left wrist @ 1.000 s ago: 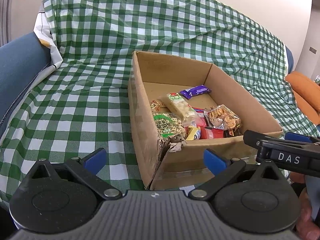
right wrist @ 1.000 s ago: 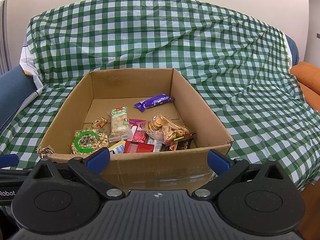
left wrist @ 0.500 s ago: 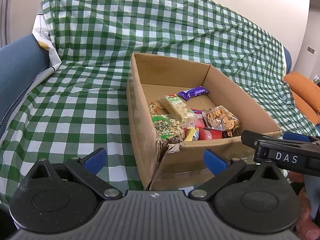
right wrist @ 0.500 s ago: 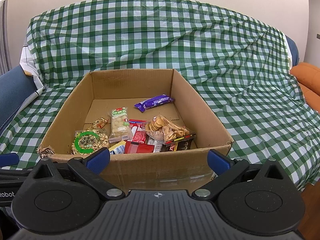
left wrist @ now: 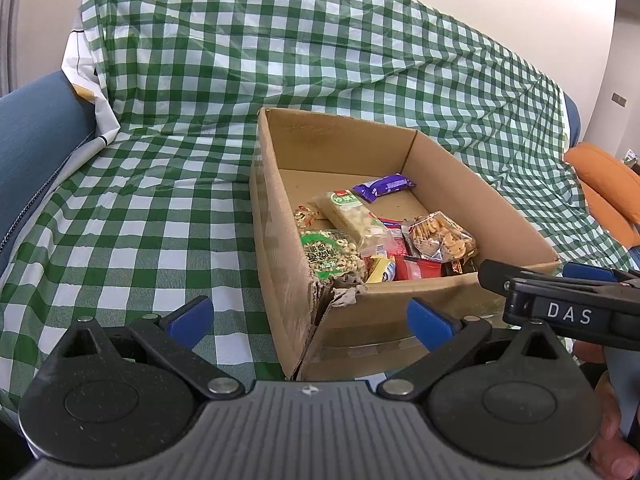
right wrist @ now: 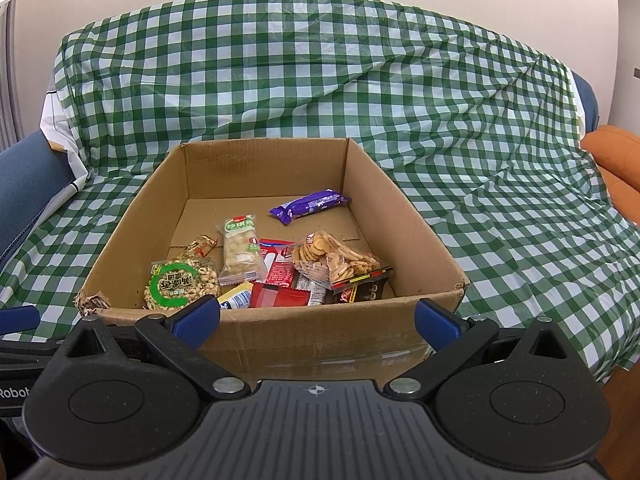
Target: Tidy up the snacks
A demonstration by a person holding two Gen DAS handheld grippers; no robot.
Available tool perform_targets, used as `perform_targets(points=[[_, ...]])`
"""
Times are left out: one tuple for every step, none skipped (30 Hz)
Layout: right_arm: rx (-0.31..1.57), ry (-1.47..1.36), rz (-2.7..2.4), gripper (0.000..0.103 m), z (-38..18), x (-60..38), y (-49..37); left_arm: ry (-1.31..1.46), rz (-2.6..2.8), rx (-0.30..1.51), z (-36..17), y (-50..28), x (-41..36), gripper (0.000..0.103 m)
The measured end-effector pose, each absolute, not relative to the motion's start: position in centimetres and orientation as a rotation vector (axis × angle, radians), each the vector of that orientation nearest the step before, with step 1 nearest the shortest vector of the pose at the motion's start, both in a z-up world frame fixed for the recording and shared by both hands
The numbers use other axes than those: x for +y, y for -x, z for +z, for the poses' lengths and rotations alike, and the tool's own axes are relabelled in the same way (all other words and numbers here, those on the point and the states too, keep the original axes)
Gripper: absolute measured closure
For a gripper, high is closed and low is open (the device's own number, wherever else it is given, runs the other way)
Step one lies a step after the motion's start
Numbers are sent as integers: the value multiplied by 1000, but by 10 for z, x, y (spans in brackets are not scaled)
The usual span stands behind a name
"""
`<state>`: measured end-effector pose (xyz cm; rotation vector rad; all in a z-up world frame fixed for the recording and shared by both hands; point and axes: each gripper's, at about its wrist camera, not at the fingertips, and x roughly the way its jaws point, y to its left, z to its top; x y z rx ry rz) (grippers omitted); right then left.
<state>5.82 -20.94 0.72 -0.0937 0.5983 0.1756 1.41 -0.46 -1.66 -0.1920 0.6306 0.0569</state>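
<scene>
Right gripper (left wrist: 560, 312) being marked "DAS", left gripper (right wrist: 12, 392) "Robot", both being held spread and empty before cardboard box (right wrist: 384, 184), purple bar (right wrist: 310, 205) being ringed by bare floor, near-left corner torn.

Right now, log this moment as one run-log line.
left tongs: open, empty | right tongs: open, empty | brown cardboard box: on green-checked cloth | snacks: in box | purple wrapped bar: apart, at back
</scene>
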Motion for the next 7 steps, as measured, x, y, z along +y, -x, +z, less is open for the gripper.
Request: perform_targets(points=[[598, 93, 176, 0, 7, -209, -58, 192, 57, 629, -17, -14, -5, 0], [599, 93, 176, 0, 8, -208, -59, 190, 57, 627, -16, -13, -5, 0], [599, 93, 176, 0, 8, -208, -59, 188, 57, 624, -16, -13, -5, 0], [599, 93, 177, 0, 8, -207, -60, 186, 56, 620, -16, -12, -5, 0], [599, 93, 178, 0, 8, -207, -60, 184, 54, 617, -16, -12, -5, 0], [599, 93, 179, 0, 8, -205, -61, 183, 53, 616, -16, -12, -5, 0], [598, 94, 181, 0, 9, -203, -62, 184, 51, 617, -15, -12, -5, 0]])
